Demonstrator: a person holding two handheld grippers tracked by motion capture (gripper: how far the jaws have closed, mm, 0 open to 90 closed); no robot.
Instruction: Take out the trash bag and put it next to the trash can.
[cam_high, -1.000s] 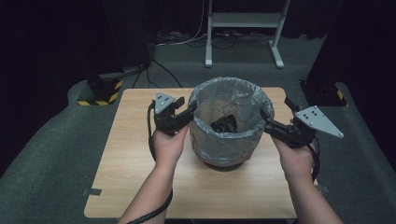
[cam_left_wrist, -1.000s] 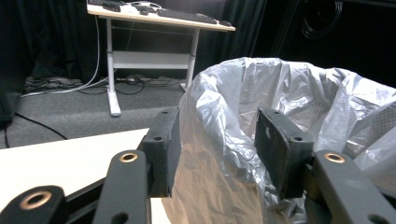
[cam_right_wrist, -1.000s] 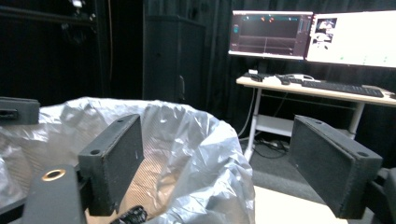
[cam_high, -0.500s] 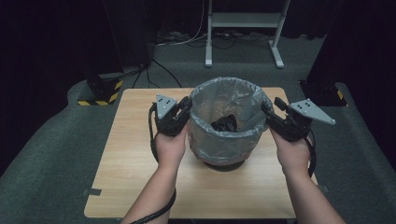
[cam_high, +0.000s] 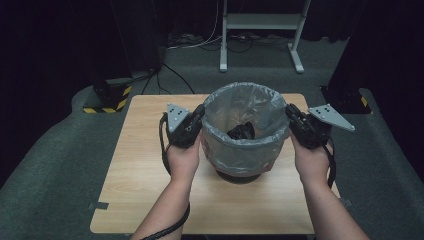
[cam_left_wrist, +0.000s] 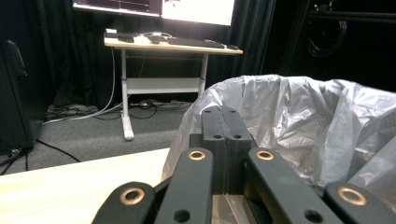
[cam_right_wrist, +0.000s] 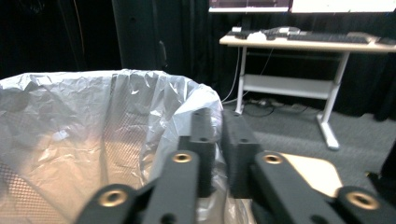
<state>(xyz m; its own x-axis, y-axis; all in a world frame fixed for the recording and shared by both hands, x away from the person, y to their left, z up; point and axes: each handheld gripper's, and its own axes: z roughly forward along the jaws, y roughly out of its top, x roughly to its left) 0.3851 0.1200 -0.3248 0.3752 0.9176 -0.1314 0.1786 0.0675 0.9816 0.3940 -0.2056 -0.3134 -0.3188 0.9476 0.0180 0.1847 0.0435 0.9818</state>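
Left tongs (cam_high: 199, 116) and right tongs (cam_high: 290, 114) now sit tight against opposite sides of the bin (cam_high: 245, 131), at the level of its rim. A second ago both were a shade farther out and lower; they have since drawn inward and up to the liner's folded-over collar.

Counter (cam_high: 145, 165): bin stands near its middle, slightly toward the far edge, one hand on either side.

Bin liner (cam_high: 235, 150), grey translucent plastic, draped over the rim and hanging down the outside wall. Something dark and crumpled (cam_high: 241, 132) lies inside at the bottom; cannot tell what it is.

Left tongs, own view (cam_left_wrist: 225, 140): jaws pressed together with no gap showing, liner (cam_left_wrist: 299, 126) bulging just behind and beside them. Whether a fold of plastic is caught between them cannot be told.

Right tongs, own view (cam_right_wrist: 219, 140): jaws nearly together with a narrow slit between, liner edge (cam_right_wrist: 154, 112) running up against the left jaw; a pinch of film may be in there, not certain.

Judgement: the closing-in reads as taking hold of the liner's collar at two opposite points, the step before lifting the bag off the rim or gathering it shut. The grip on both sides is unconfirmed.
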